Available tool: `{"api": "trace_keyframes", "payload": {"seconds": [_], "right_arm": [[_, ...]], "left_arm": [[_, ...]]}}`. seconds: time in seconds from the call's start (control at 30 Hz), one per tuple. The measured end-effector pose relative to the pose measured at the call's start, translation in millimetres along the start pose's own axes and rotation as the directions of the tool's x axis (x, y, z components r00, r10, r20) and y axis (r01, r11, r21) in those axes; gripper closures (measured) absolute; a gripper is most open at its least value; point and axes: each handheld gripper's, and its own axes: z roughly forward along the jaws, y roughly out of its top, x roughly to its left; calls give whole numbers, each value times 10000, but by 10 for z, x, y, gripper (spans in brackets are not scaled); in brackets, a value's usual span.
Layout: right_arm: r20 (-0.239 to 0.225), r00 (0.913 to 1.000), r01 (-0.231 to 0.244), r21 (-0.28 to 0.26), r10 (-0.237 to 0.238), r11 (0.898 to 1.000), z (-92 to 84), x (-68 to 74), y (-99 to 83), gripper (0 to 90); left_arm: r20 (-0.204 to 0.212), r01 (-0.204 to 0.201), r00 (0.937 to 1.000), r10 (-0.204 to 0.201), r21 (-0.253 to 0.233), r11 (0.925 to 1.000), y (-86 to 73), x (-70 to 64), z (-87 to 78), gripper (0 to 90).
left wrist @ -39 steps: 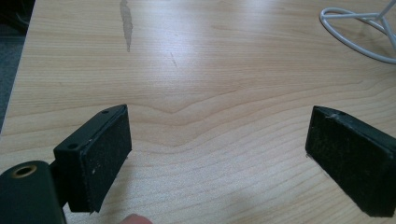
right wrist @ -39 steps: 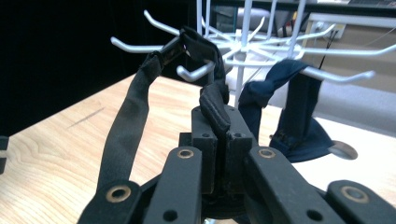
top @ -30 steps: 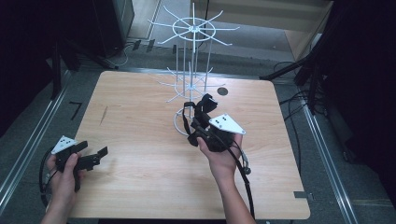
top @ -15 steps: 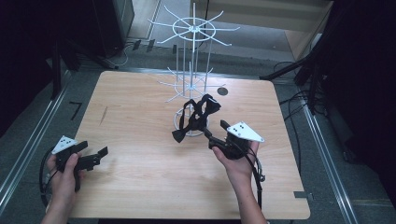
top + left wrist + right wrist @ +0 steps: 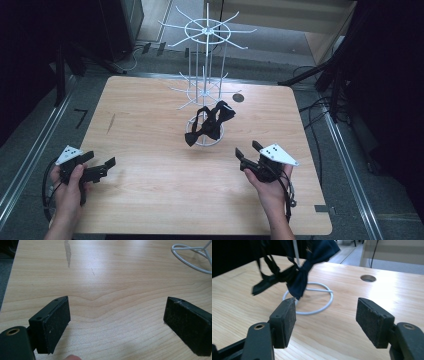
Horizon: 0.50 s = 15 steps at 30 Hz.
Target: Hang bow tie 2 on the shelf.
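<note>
Dark room all around, with a grey floor and black cables lying on it. In the middle stands a light wooden tabletop (image 5: 150, 125) with a small dark streak near its left side and a round hole (image 5: 238, 98) near the back.

On the left, a hand holds the left gripper (image 5: 100, 170) low at the front edge of the tabletop. Its jaws are spread wide apart, and only bare wood lies between them.

Toward the middle and back stands a white wire rack (image 5: 206, 75) with thin arms sticking out at the top and lower down. Its round wire foot rests on the tabletop. A black bow tie (image 5: 207, 125) with a strap hangs on the rack, low down, just above the foot.

On the right, another hand holds the right gripper (image 5: 248, 152) near the front, apart from the rack. Its jaws have just been opening and now stand wide apart with nothing between them. They point toward the bow tie, which hangs a little way in front of them.
</note>
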Motion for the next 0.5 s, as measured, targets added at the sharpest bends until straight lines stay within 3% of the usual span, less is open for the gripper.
{"api": "trace_keyframes", "payload": {"seconds": [0.3, 0.5], "right_arm": [[287, 9996, -63, 117, 60, 9999, -101, -217, -176, 324], [602, 9971, -483, 264, 467, 9985, -249, -487, -364, 317]], "left_arm": [[11, 11, 10000, -11, 4, 10000, -2, -2, -2, 77], [13, 19, 10000, -19, -15, 10000, -3, -2, -3, 77]]}}
